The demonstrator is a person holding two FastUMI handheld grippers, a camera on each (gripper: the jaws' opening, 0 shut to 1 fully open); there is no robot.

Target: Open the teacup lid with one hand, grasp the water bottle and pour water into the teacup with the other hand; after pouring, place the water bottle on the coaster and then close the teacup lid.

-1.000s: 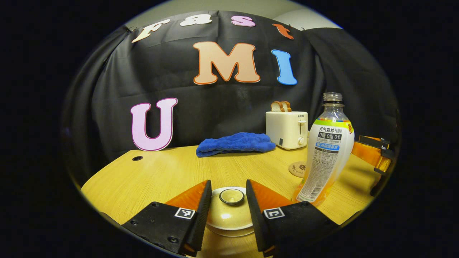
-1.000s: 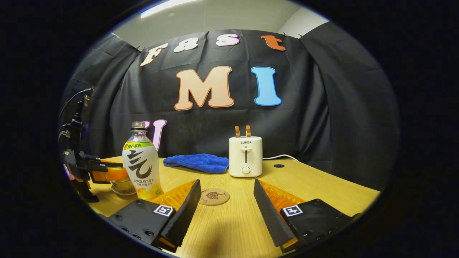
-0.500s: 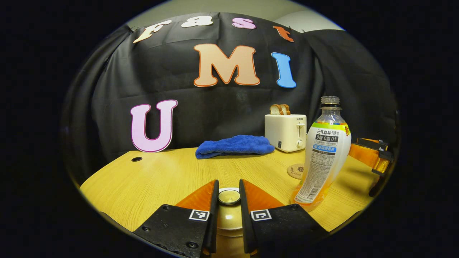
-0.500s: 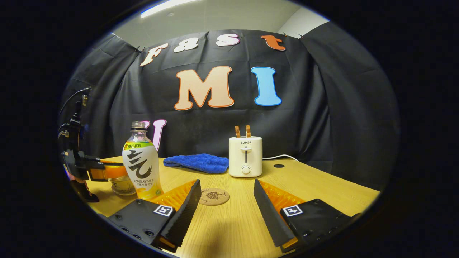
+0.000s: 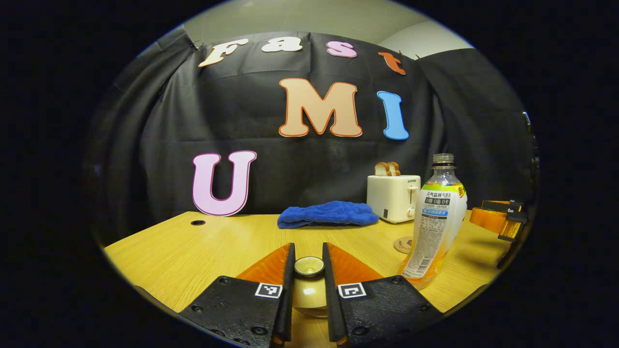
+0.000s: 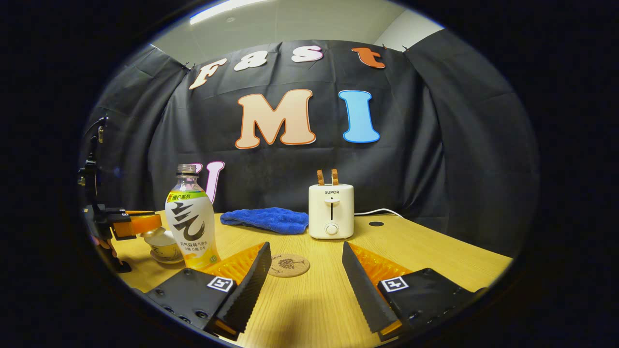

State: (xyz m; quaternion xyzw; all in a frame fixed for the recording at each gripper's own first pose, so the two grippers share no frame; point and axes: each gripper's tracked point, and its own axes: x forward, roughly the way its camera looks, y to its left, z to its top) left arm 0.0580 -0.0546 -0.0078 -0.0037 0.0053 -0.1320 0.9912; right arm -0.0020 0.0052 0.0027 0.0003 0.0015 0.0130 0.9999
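In the left gripper view the left tool (image 5: 308, 282) is clamped on the knob of the teacup lid (image 5: 309, 267), both fingers pressing its sides; seen from the right gripper view, that lid (image 6: 154, 233) hangs just above the teacup (image 6: 163, 249), apart from its rim, so the opening step looks done or nearly so. The cup stands on a small saucer at the near left part of the worktop (image 6: 435, 251), just beside the water bottle (image 6: 190, 223). The bottle stands upright and uncapped, untouched by either tool, with a little liquid in its base. The right tool (image 6: 304, 282) hovers low over the worktop with its fingers wide apart and nothing between them; the bottle lies to its left, the coaster (image 6: 288, 265) just ahead and bare. Farther back sit a blue cloth (image 6: 265, 219) and a toaster (image 6: 331, 210) with bread in its slots, against the wall. By my judgement, grasping the bottle, pouring, setting it on the coaster and closing the lid all remain.
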